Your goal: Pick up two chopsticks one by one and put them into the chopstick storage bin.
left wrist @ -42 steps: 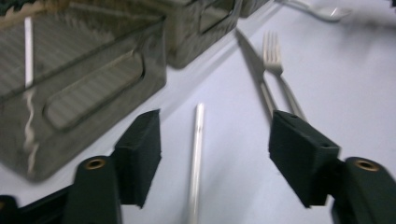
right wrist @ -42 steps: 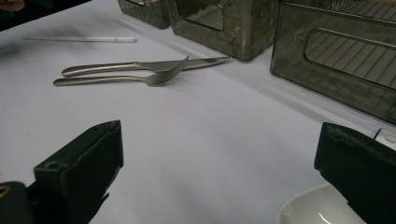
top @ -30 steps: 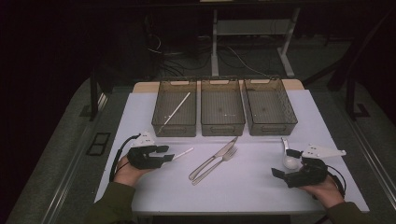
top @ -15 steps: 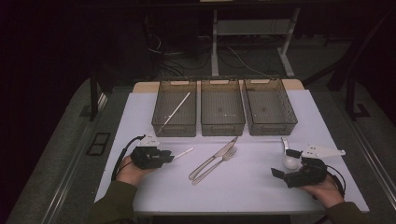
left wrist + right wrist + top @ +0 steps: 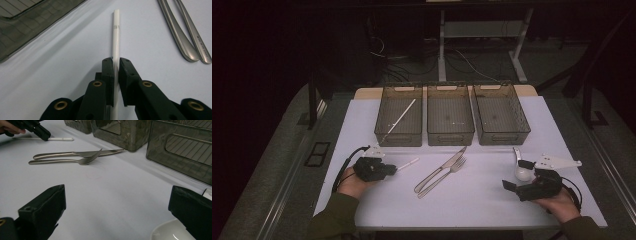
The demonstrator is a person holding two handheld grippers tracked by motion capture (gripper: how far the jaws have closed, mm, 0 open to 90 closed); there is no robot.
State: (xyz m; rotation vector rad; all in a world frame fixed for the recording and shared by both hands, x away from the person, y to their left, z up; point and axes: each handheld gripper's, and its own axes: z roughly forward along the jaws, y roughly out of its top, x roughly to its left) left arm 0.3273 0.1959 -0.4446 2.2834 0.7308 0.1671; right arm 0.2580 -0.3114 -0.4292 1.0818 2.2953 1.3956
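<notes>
The left hand-held gripper (image 5: 114, 75) had just been closing its jaws, and in the left gripper view they pinched the thin white plastic chopstick (image 5: 115, 37) near one end, the rest of the stick lying flat on the white worktop (image 5: 62, 82) and pointing away. Gripping at the end probably kept the long part free to swing up and over a wall. From the high view that stick (image 5: 408, 163) lay just in front of the left smoky clear plastic bin (image 5: 400, 134), where a matching white chopstick (image 5: 401, 119) leaned, so sorting like with like looked to be the aim.

The stainless steel table knife (image 5: 447, 166) and stainless steel fork (image 5: 443, 176) lay side by side mid-worktop, untouched. The right hand-held gripper (image 5: 117, 212) hung low with jaws spread wide, its right jaw just beside a white ceramic soup spoon (image 5: 520, 169), seemingly waiting its turn.
</notes>
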